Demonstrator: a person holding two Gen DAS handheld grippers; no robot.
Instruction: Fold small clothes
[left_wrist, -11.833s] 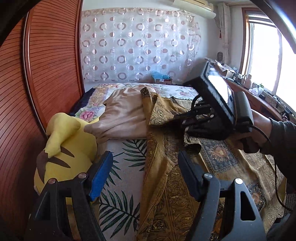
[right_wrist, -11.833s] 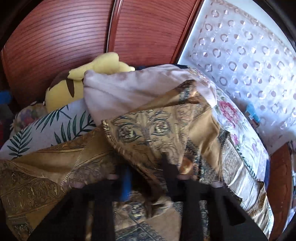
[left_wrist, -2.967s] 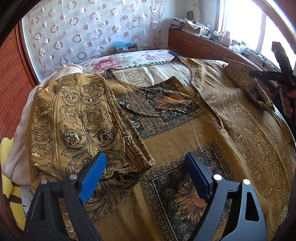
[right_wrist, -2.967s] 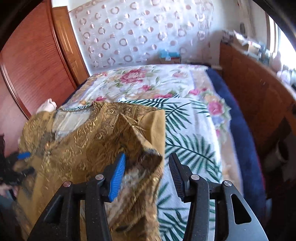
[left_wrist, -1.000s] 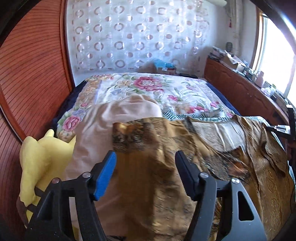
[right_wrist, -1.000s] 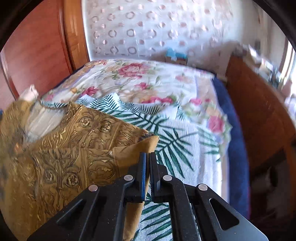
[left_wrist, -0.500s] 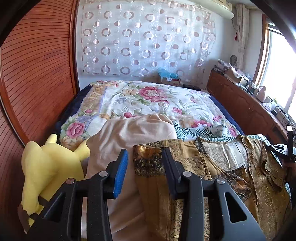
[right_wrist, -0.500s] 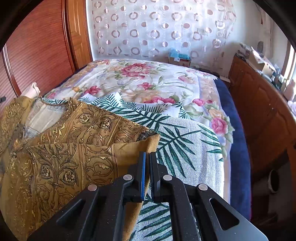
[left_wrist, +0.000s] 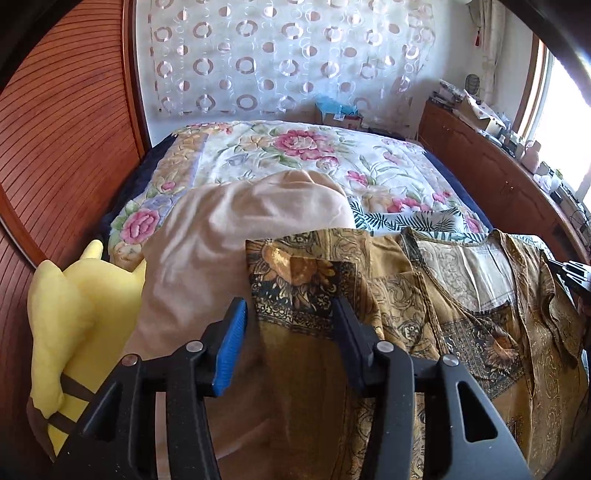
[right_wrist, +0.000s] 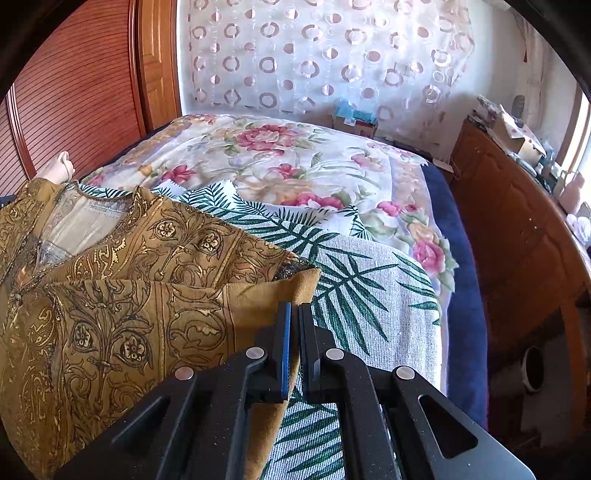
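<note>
left gripper (left_wrist: 288, 332): its jaws were opening over the folded corner of the gold patterned garment (left_wrist: 424, 314); the cloth lay between the blue pads but they no longer pressed it; half a second before they had stood much closer around that same edge
right gripper (right_wrist: 292, 332): jaws together, clamped on the garment's right edge; no change from a second earlier
garment: spread across the near part of the bed (right_wrist: 295, 162), over the palm-leaf sheet (right_wrist: 362, 288); its left sleeve part lay folded inward, against the beige cloth (left_wrist: 240, 229) to the left
yellow plush toy (left_wrist: 70, 302): far left, untouched
meaning: the left fold looked set down and released; the right side remained to be folded, judging by the grip there
</note>
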